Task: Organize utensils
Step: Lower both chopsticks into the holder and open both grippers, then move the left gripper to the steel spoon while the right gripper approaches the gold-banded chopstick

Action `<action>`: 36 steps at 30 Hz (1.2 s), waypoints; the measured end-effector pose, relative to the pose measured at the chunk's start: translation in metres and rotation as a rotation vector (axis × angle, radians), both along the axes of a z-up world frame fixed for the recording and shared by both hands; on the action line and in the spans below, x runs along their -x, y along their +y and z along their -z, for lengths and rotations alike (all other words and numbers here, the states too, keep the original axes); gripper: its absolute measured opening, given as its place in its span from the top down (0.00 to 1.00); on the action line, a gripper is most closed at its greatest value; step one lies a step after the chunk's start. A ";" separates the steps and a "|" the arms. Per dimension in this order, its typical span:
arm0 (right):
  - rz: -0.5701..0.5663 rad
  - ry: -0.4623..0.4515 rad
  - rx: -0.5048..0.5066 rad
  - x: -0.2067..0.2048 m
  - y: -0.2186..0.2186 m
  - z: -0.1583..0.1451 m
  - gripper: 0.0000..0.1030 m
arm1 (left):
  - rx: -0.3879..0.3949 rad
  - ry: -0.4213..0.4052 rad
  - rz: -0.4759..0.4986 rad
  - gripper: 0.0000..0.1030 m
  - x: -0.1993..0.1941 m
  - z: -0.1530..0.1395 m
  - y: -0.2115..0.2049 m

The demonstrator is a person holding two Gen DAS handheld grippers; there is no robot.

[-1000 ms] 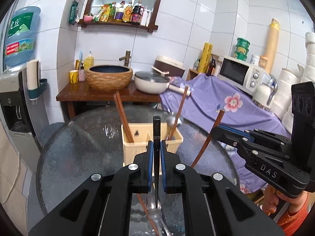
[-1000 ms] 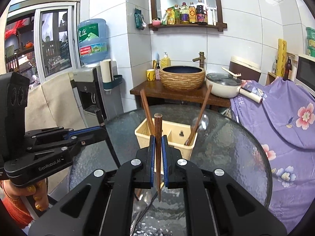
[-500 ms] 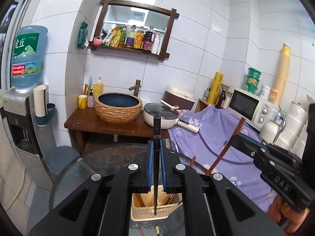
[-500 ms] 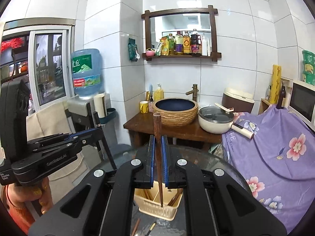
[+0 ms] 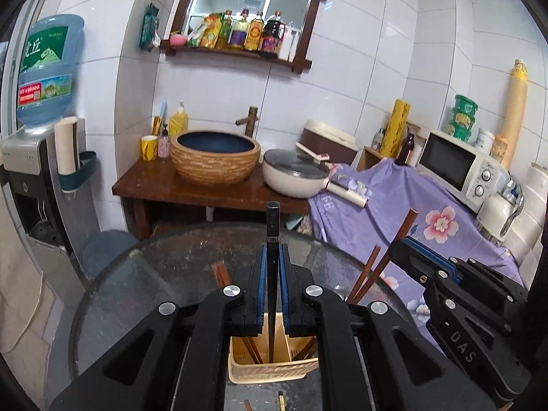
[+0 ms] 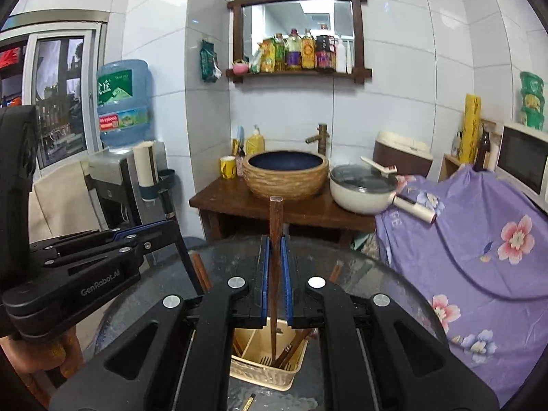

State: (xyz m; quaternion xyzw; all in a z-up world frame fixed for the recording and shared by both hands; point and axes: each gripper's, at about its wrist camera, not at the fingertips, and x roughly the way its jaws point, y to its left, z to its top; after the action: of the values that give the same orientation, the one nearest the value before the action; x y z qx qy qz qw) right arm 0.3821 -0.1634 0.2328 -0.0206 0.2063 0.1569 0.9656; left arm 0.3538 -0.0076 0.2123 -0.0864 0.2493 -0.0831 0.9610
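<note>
My left gripper (image 5: 273, 257) is shut on a black chopstick (image 5: 273, 226), held upright with its lower end over the cream utensil basket (image 5: 274, 370). My right gripper (image 6: 274, 250) is shut on a brown wooden chopstick (image 6: 275, 215), also upright over the basket (image 6: 263, 373). Several brown chopsticks (image 5: 370, 267) stand in the basket. The right gripper (image 5: 407, 243) shows at the right of the left wrist view, and the left gripper (image 6: 164, 226) at the left of the right wrist view.
The basket stands on a round glass table (image 5: 154, 274). Small utensil pieces (image 5: 281, 400) lie on the glass in front of it. Behind are a wooden stand with a basin (image 5: 214, 157) and a pan (image 5: 294, 174), and a purple cloth (image 5: 411, 212) at the right.
Both grippers have risen and tilted up with their chopsticks. The basket has dropped from mid-frame to below the fingers, and the chopstick ends now hang over it.
</note>
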 end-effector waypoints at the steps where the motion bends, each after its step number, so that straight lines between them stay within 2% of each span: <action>1: 0.004 0.007 0.000 -0.001 0.000 0.007 0.93 | -0.008 0.009 -0.001 0.93 -0.001 0.006 -0.001; 6: 0.012 0.054 -0.009 -0.007 -0.002 0.036 0.93 | -0.014 0.060 0.007 0.93 -0.006 0.035 -0.002; 12: 0.024 0.072 -0.004 -0.009 -0.005 0.054 0.93 | -0.024 0.110 0.015 0.93 -0.009 0.065 -0.005; 17: 0.032 0.075 0.004 -0.007 -0.008 0.062 0.92 | -0.050 0.092 0.013 0.93 -0.004 0.073 -0.007; 19: 0.037 0.079 -0.014 -0.005 -0.012 0.064 0.89 | -0.067 0.081 0.022 0.92 0.001 0.071 -0.010; 20: 0.037 0.080 -0.017 -0.004 -0.012 0.063 0.87 | -0.080 0.068 0.026 0.85 0.005 0.070 -0.011; 21: 0.037 0.078 -0.017 -0.001 -0.013 0.064 0.81 | -0.092 0.049 0.029 0.80 0.012 0.068 -0.012; 22: 0.037 0.071 -0.018 0.003 -0.014 0.064 0.71 | -0.097 0.033 0.029 0.66 0.017 0.067 -0.013; 23: 0.039 0.060 -0.020 0.010 -0.015 0.065 0.65 | -0.100 0.017 0.026 0.51 0.024 0.066 -0.012; 24: 0.041 0.048 -0.017 0.016 -0.016 0.066 0.59 | -0.100 0.003 0.021 0.43 0.030 0.065 -0.011; 26: 0.036 0.035 0.000 0.029 -0.015 0.069 0.59 | -0.099 -0.012 0.015 0.43 0.044 0.068 -0.007; 31: 0.010 0.066 0.026 0.054 -0.012 0.088 0.58 | -0.104 0.040 0.015 0.33 0.066 0.091 0.005; 36: -0.016 0.182 0.026 0.066 -0.008 0.133 0.58 | -0.148 0.123 -0.019 0.32 0.078 0.132 0.015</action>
State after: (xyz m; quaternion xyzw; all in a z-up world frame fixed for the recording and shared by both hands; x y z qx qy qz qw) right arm 0.3156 -0.1711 0.0996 -0.0202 0.2948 0.1630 0.9413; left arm 0.2754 0.0077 0.0807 -0.0226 0.3127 -0.0500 0.9483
